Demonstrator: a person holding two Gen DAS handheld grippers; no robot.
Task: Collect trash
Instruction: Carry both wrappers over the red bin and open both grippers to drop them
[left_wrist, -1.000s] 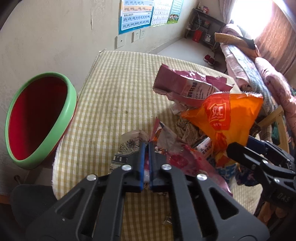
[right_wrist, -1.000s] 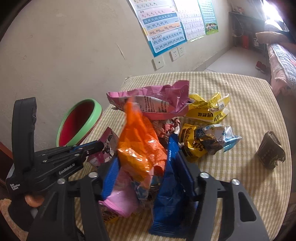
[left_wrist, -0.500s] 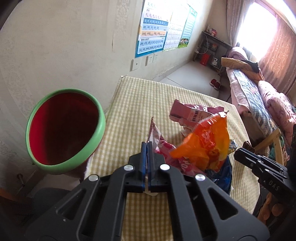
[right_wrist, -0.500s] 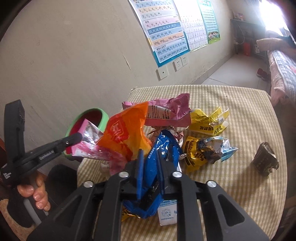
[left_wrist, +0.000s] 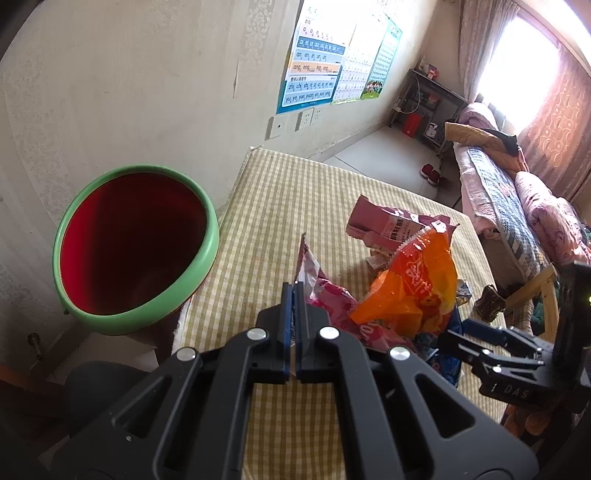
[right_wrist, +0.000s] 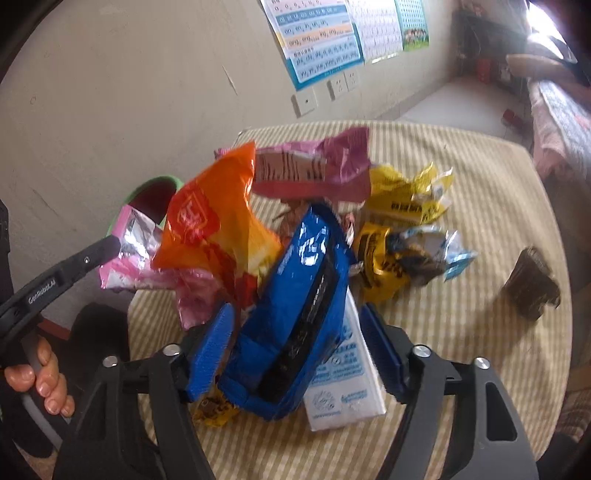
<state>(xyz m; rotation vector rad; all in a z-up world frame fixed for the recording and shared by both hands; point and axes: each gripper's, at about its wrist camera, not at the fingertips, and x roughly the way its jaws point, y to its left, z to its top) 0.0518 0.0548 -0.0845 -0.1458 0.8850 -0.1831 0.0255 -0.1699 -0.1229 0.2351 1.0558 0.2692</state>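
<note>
My left gripper (left_wrist: 295, 291) is shut on a pink foil wrapper (left_wrist: 332, 301), held up off the checked table (left_wrist: 280, 192). From the right wrist view that left gripper (right_wrist: 112, 243) pinches the pink foil wrapper (right_wrist: 129, 232) just in front of the green-rimmed red bin (right_wrist: 157, 184). The bin (left_wrist: 136, 243) stands left of the table, mouth tilted towards me. An orange bag (right_wrist: 210, 225) leans against the pink wrapper. My right gripper (right_wrist: 299, 350) has its jaws opening; a blue bag (right_wrist: 306, 291) stands between them with gaps to both pads.
A magenta bag (right_wrist: 314, 166), yellow wrappers (right_wrist: 406, 195), a white pack (right_wrist: 343, 373) and a dark brown wrapper (right_wrist: 532, 291) lie on the table. A hand (right_wrist: 40, 373) grips the left handle. A bed (left_wrist: 517, 192) stands at the right.
The left gripper rose with the pink wrapper, lifting it out of the pile near the bin. The right jaws closed on the blue bag, then spread apart again.
</note>
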